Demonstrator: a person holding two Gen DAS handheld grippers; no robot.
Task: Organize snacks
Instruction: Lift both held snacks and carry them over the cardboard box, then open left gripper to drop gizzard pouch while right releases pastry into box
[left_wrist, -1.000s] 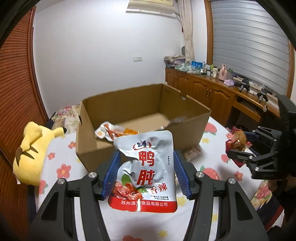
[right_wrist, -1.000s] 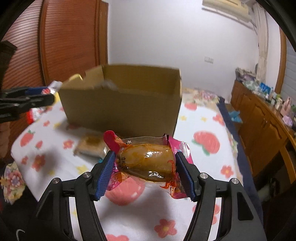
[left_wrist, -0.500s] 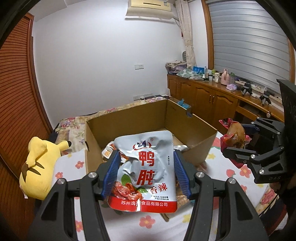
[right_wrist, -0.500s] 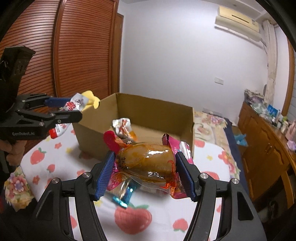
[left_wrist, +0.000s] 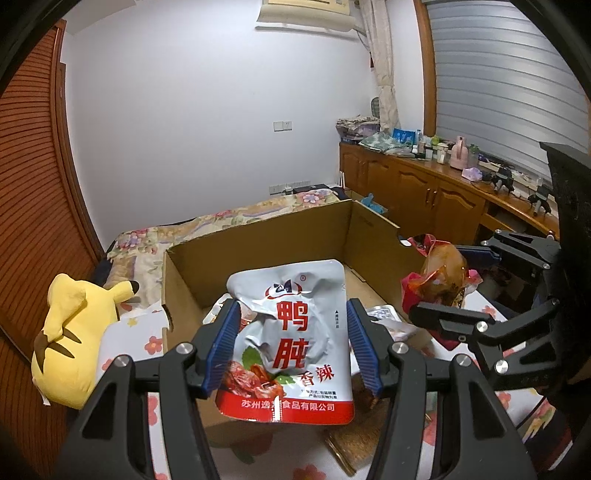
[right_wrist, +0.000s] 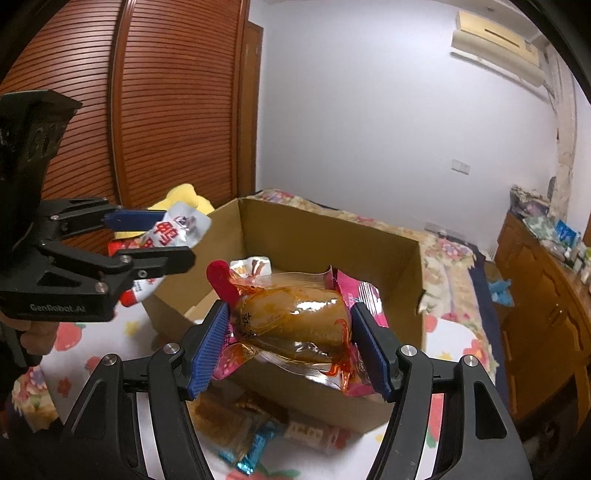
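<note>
My left gripper (left_wrist: 291, 350) is shut on a white and red snack pouch (left_wrist: 288, 339) with red characters, held over the near rim of an open cardboard box (left_wrist: 258, 236). My right gripper (right_wrist: 291, 343) is shut on a clear packet of brown meat together with a pink packet (right_wrist: 295, 321), held above the box (right_wrist: 332, 236) near its front wall. Each gripper shows in the other's view: the right gripper (left_wrist: 458, 291) with its packet at the box's right, the left gripper (right_wrist: 147, 236) with the pouch at the box's left corner. Several packets (right_wrist: 251, 266) lie inside the box.
A yellow plush toy (left_wrist: 70, 325) sits left of the box on the flowered tablecloth (right_wrist: 447, 343). Loose snacks (right_wrist: 251, 435) lie on the cloth in front of the box. Wooden cabinets (left_wrist: 424, 192) with clutter stand to the right, slatted wooden doors (right_wrist: 166, 110) to the left.
Both grippers have risen and moved towards the box with their packets still gripped. The box now lies lower and closer in both views, its inside showing.
</note>
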